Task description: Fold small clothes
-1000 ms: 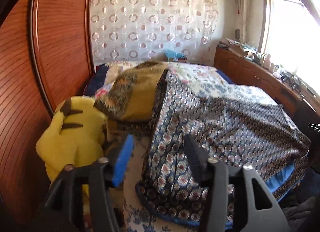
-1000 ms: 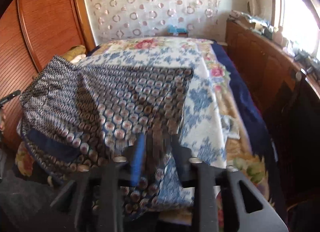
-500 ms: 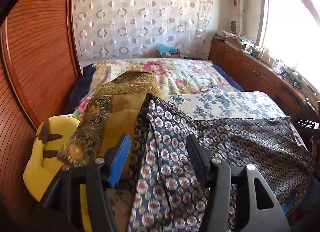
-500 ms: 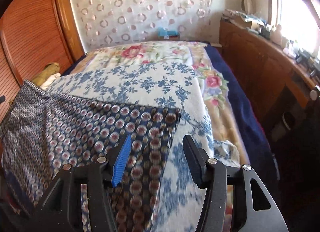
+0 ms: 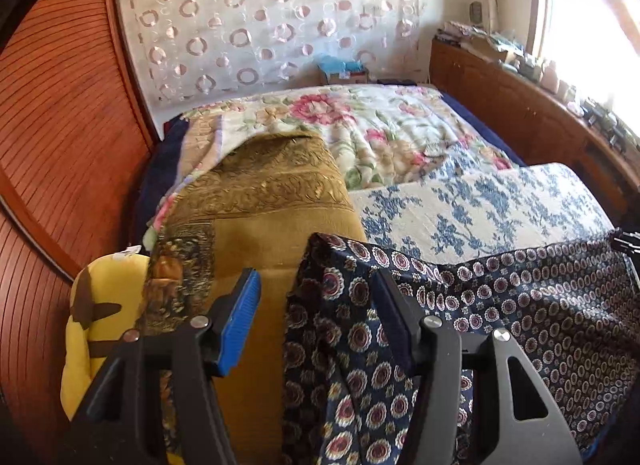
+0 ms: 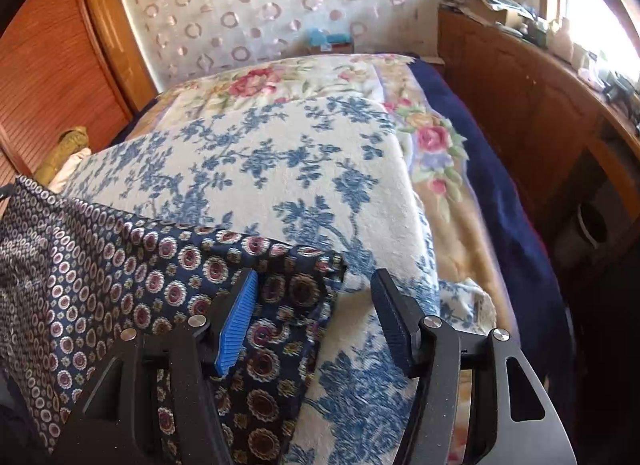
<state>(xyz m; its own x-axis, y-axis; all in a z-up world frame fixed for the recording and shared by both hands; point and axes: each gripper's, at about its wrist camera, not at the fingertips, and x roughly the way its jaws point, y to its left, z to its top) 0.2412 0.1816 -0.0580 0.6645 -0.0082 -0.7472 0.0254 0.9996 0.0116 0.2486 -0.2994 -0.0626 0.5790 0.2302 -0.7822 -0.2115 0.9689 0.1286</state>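
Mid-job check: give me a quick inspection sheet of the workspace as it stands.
Surface: bed under a floral quilt, blue-flowered blanket on top.
Job's things: navy patterned cloth draped over the blanket's near edge.
Clutter: mustard throw, yellow plush toy.
Grippers: left gripper and right gripper both open, cloth corners between the jaws.
Cables: nothing seen.
Surroundings: wooden wardrobe, circle-print curtain, cluttered sideboard, bright window.

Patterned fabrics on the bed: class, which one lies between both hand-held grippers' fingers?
The navy medallion-print cloth, not the blue-and-white floral towel or the gold cloth beyond.
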